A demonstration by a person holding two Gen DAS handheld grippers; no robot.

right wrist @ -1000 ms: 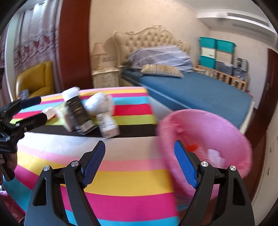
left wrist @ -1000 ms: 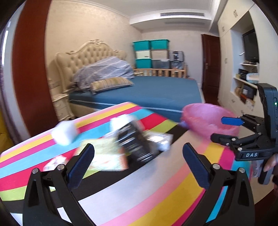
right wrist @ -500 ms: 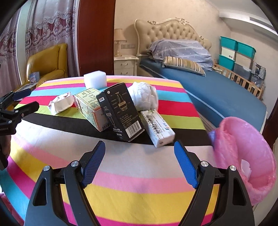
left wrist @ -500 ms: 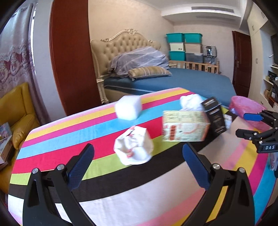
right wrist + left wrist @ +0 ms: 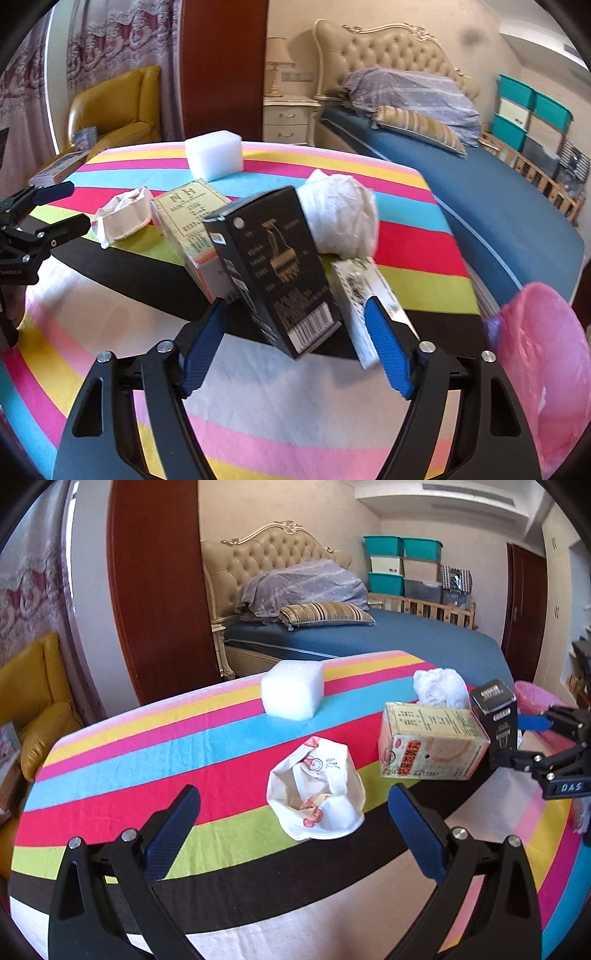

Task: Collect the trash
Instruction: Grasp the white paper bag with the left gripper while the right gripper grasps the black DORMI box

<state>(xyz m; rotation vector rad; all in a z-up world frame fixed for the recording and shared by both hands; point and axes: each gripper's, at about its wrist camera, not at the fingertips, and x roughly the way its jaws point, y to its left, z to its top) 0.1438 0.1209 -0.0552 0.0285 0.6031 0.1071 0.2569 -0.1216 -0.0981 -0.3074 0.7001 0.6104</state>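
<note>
Trash lies on a striped table (image 5: 184, 746): a crumpled white paper bag (image 5: 316, 794) (image 5: 122, 216), a yellow-green carton (image 5: 430, 747) (image 5: 192, 229), a black box (image 5: 277, 273) (image 5: 495, 712), a white foam block (image 5: 293, 690) (image 5: 214, 153), a white crumpled wad (image 5: 341, 216) (image 5: 439, 686) and a small white box (image 5: 364, 302). My left gripper (image 5: 293, 834) is open, just short of the paper bag. My right gripper (image 5: 295, 343) is open, its jaws on either side of the black box's near end. A pink trash bag (image 5: 539, 373) (image 5: 532, 698) hangs at the table's right edge.
A blue bed (image 5: 388, 638) with pillows stands behind the table. A yellow armchair (image 5: 114, 107) is at the left, a nightstand (image 5: 288, 118) beyond. Teal and grey storage bins (image 5: 402, 565) are stacked at the far wall.
Both grippers have swung left from the pink bag toward the trash. The left now faces the paper bag; the right has closed in on the black box. Both stay open.
</note>
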